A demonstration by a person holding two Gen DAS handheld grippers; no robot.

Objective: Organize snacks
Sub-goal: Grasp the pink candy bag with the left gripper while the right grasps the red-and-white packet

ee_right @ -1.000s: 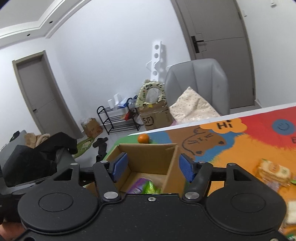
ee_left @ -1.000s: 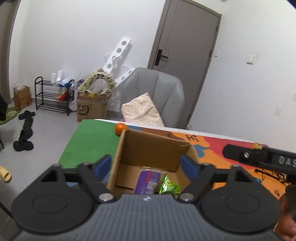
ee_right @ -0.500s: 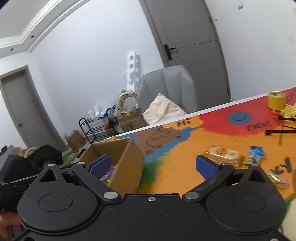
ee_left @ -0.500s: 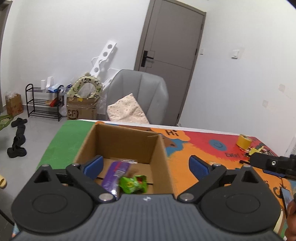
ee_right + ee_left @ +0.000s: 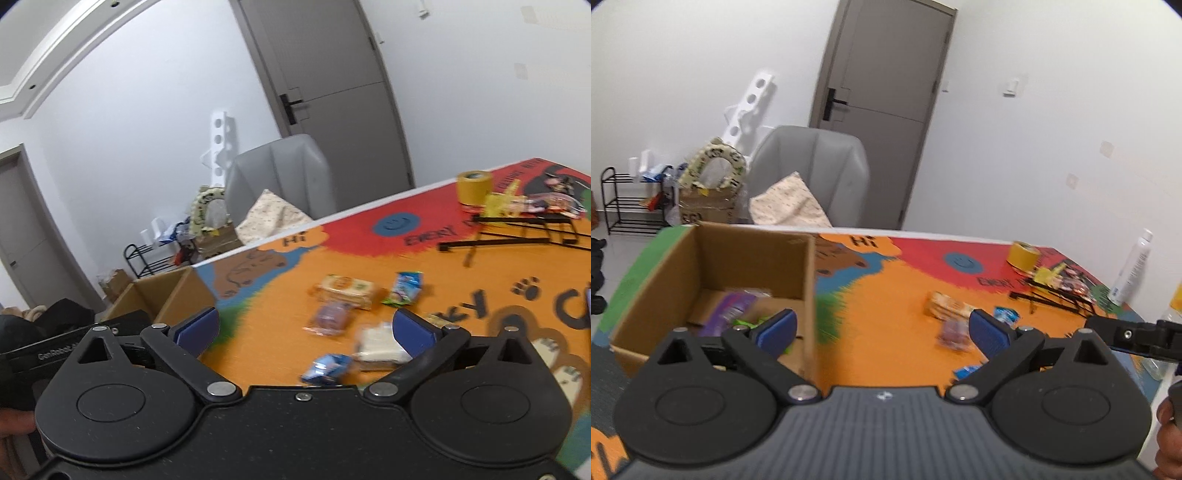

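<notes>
Both grippers are carried empty. The left gripper (image 5: 882, 330) and right gripper (image 5: 304, 330) are seen with jaws spread wide, having just been opening, nothing between them, presumably readied for the next pickup. The open brown cardboard box (image 5: 809, 258) is found at 10 o'clock in the left wrist view; 1 purple packet (image 5: 733, 312) and 1 green packet (image 5: 746, 325) are held inside. 5 loose wrapped snacks (image 5: 343, 293) are left on the colourful printed table mat (image 5: 461, 295), near 12 o'clock of the right gripper.

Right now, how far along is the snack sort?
Done: a purple packet and a green one lie in the cardboard box. In hand: nothing; left tool and right tool are open and empty. Left: cracker pack, blue-green packet, white pack and others on the mat.
</notes>
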